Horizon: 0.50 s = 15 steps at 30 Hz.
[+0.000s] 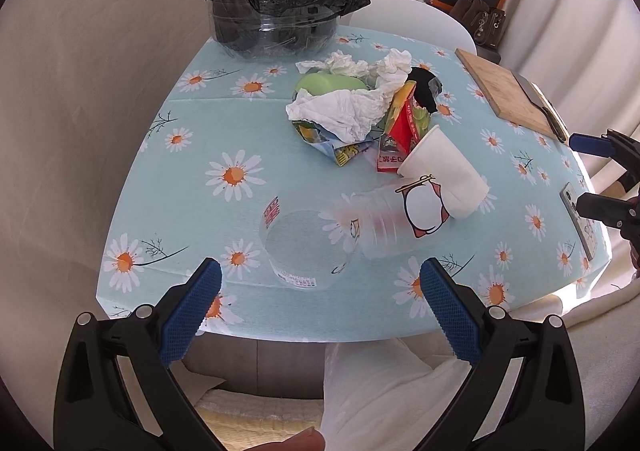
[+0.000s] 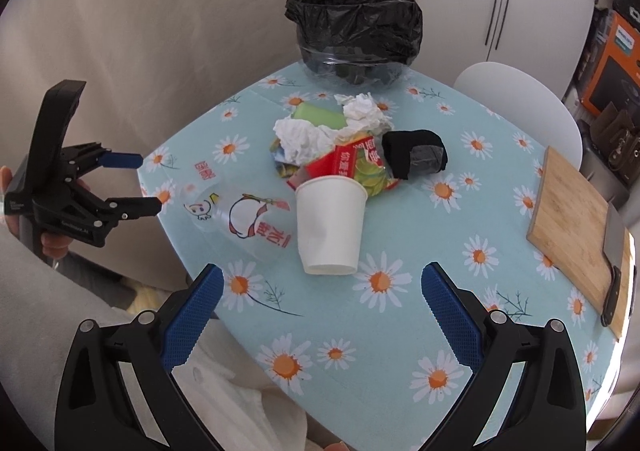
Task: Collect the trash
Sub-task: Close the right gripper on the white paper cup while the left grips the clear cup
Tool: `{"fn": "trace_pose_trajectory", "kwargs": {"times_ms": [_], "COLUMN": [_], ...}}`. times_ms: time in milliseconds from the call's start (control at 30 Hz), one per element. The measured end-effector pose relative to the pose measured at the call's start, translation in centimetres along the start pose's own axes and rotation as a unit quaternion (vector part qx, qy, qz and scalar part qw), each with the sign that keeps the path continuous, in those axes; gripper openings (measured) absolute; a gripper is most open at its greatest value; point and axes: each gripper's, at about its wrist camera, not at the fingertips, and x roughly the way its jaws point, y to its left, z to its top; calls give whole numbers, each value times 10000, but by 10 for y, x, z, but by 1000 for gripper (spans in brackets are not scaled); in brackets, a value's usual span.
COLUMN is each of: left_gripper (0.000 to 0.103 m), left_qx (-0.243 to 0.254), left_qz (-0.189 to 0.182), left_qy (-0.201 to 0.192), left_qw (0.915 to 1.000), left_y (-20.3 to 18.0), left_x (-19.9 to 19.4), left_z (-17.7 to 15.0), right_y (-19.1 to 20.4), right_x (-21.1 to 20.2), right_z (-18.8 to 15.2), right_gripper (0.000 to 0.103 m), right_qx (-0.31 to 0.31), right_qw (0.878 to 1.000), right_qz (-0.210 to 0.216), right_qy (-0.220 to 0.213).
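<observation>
Trash pile (image 1: 360,107) mid-table, lined bin (image 1: 276,7) behind, left tongs (image 1: 320,279) and right tongs (image 2: 322,283) both spread, empty

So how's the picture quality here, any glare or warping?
Left wrist view: strong fisheye bend, table edge blown out by backlight, clear cup hard to read. Right wrist view: same bend, even light, paper cup sharp.
</observation>
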Motion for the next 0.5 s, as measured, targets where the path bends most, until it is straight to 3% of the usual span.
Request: {"fn": "trace_pose_trajectory", "kwargs": {"times_ms": [500], "left_gripper": [97], "left_qx": [-145], "left_qz": [-51], "left_qy": [580], "left_qw": [9982], "left_y": [17], "left_x": [53], "left_z": [0], "right_y": [-15], "right_x": [70], "right_z": [25], "right_gripper": [94], "right_qx": [-277], "right_qw": [9977], "right_qz": [213], "right_qy": [587]}}
